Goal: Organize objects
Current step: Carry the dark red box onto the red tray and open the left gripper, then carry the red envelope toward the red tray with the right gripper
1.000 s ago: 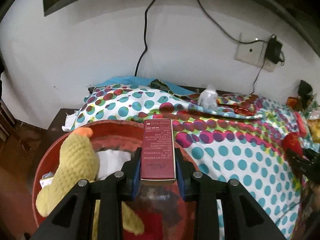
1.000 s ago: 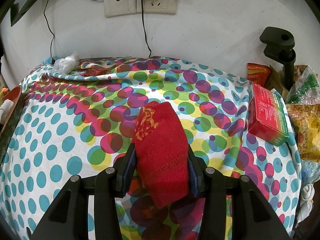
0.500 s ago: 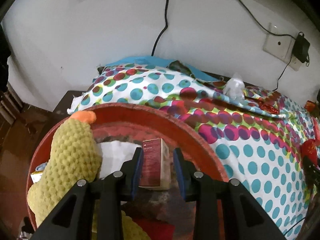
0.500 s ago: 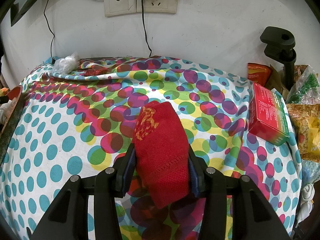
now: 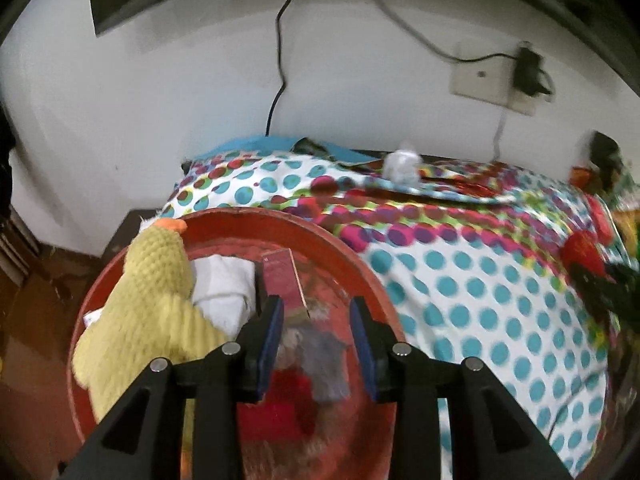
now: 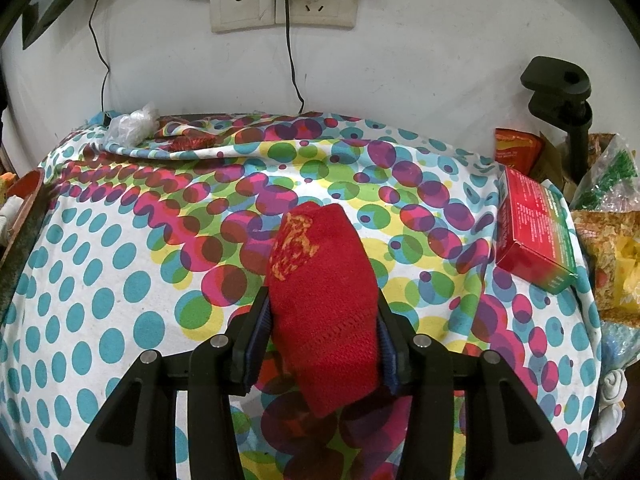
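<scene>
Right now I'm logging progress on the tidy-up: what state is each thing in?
Left gripper: jaws opening, nothing pressed between them.
Small maroon box: released, lying in the red basin.
Yellow plush duck: resting in the basin.
Right gripper: shut on the red sock.
Red carton: lying on the dotted cloth.

No lettering can be read in either view. The red-and-green cardboard box (image 6: pixel 534 232) at the right edge of the dotted cloth carries blocks of small white print, too fine to make out. The dark red carton (image 5: pixel 282 278) standing in the round red basin (image 5: pixel 352 256) shows only a blurred mark near its top edge.
</scene>
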`<state>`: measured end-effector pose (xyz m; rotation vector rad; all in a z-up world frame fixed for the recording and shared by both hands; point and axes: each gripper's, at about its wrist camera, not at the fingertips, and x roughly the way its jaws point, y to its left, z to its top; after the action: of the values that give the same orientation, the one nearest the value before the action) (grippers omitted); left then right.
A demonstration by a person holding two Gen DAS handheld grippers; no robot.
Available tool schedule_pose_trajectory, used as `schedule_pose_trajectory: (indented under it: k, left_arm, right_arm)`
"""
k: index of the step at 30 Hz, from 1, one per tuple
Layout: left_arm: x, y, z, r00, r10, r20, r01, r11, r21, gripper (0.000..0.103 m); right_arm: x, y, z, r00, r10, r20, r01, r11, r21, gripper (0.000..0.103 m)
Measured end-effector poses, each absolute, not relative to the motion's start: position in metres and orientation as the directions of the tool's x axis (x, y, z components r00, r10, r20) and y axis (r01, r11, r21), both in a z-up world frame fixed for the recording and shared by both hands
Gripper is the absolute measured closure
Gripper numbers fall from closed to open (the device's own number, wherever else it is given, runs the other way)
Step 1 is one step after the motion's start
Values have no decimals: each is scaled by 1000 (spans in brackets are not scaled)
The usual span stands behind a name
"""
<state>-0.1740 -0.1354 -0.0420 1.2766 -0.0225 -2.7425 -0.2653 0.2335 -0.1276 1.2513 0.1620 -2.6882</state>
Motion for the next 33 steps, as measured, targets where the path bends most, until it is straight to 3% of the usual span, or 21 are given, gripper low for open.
schedule_pose_trajectory:
  k: [12, 20, 33]
  left_arm:
    - [-72, -103, -39, -692, -85, -717, 49, -996, 70, 62]
    - [-28, -115, -39, -723, -178, -667, 118, -984, 136, 62]
    - [-6, -161, -37, -733, -164, -660, 194, -981, 29, 62]
  right_arm:
    - [-263, 237, -122, -646, -112, -755, 192, -981, -18, 62]
    - [-263, 230, -124, -647, -73, -759, 189, -980, -68, 62]
    - [-262, 219, -126, -663, 18, -748, 173, -969, -177, 62]
